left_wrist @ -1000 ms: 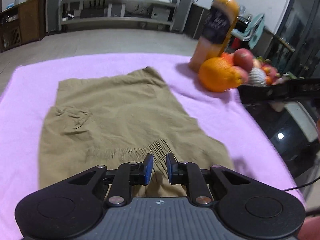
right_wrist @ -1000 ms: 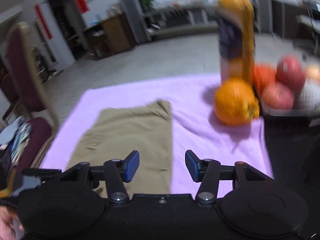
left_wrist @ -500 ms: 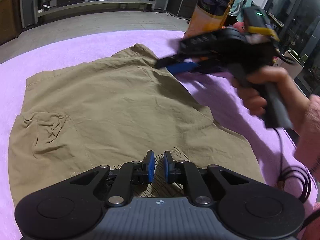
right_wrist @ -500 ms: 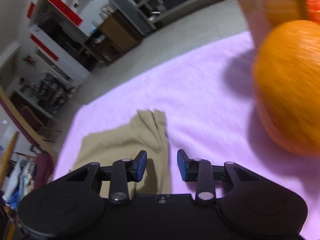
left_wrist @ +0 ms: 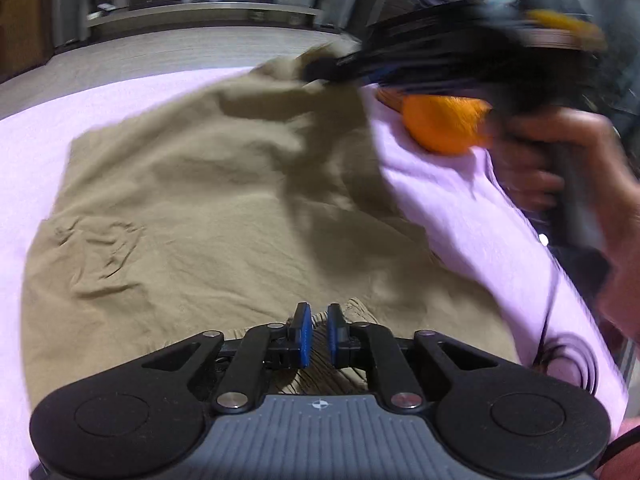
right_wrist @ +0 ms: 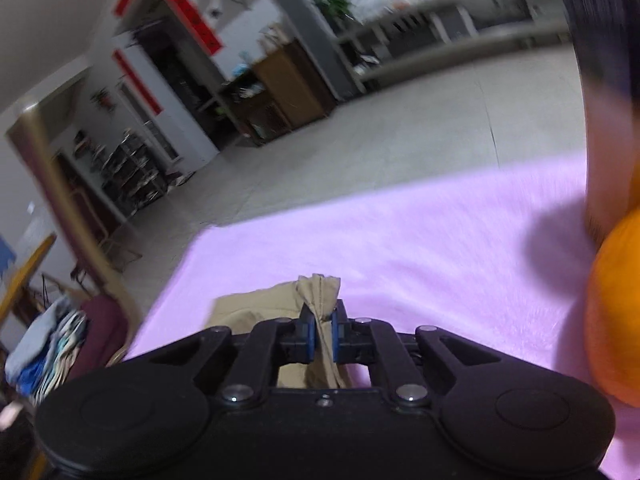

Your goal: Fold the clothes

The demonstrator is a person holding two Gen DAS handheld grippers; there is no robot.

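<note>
Khaki shorts [left_wrist: 208, 208] lie on a pink cloth [left_wrist: 452, 208] over the table. My left gripper [left_wrist: 318, 334] is shut on the elastic waistband at the near edge. My right gripper [right_wrist: 323, 338] is shut on the far hem corner of the shorts [right_wrist: 320, 292] and holds it lifted off the cloth. In the left wrist view the right gripper [left_wrist: 320, 70] shows blurred at the far right corner, with the fabric pulled up in a peak below it.
An orange [left_wrist: 444, 124] lies on the pink cloth right of the shorts, close under the right gripper; it also shows in the right wrist view [right_wrist: 616, 312]. A juice bottle [right_wrist: 604, 128] stands behind it. A cable [left_wrist: 568, 360] hangs at the table's right edge.
My right gripper has closed on the far hem corner and lifted it, pulling the fabric up. My left gripper stays shut on the waistband.
</note>
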